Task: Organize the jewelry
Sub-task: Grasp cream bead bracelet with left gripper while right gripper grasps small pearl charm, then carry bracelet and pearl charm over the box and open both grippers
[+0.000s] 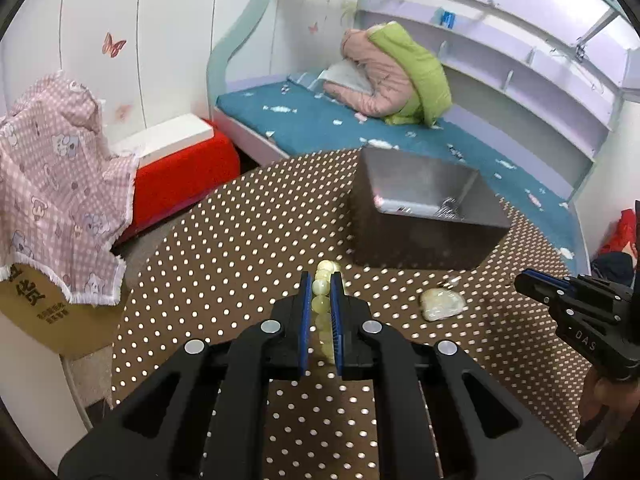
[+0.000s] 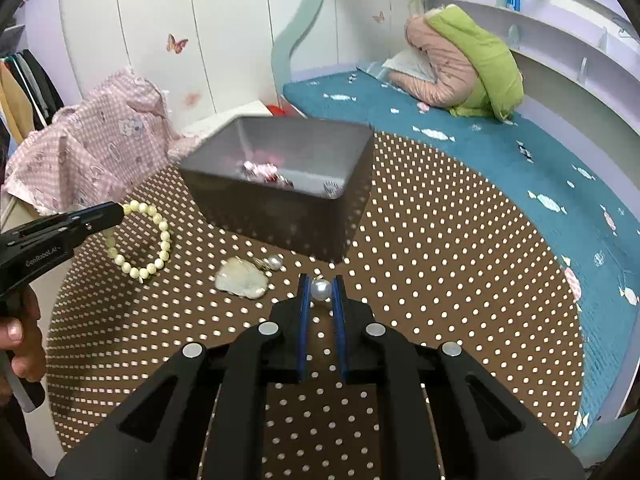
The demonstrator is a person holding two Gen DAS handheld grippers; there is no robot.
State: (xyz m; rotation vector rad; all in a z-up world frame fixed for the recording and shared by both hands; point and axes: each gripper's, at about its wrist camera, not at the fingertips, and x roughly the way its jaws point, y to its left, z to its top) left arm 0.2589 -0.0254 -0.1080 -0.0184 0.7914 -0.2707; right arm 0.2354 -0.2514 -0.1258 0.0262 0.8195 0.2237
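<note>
My left gripper (image 1: 320, 276) is shut on a pale green bead bracelet (image 1: 322, 304); in the right wrist view the bracelet (image 2: 162, 236) hangs from the left gripper (image 2: 120, 209) just above the dotted table. My right gripper (image 2: 320, 280) is shut on a white pearl earring (image 2: 321, 289); it shows at the right edge of the left wrist view (image 1: 520, 280). A grey metal box (image 1: 420, 208) (image 2: 280, 196) stands on the table with several jewelry pieces inside. A pale jade pendant (image 1: 442, 305) (image 2: 242, 280) lies on the table beside a second pearl earring (image 2: 274, 262).
The round table has a brown cloth with white dots (image 2: 440, 280). A bed with a teal cover (image 2: 480, 152) and a pink and green jacket (image 2: 460, 64) lies behind. A pink checked cloth (image 1: 56, 184) drapes a cardboard box at left, beside a red box (image 1: 180, 176).
</note>
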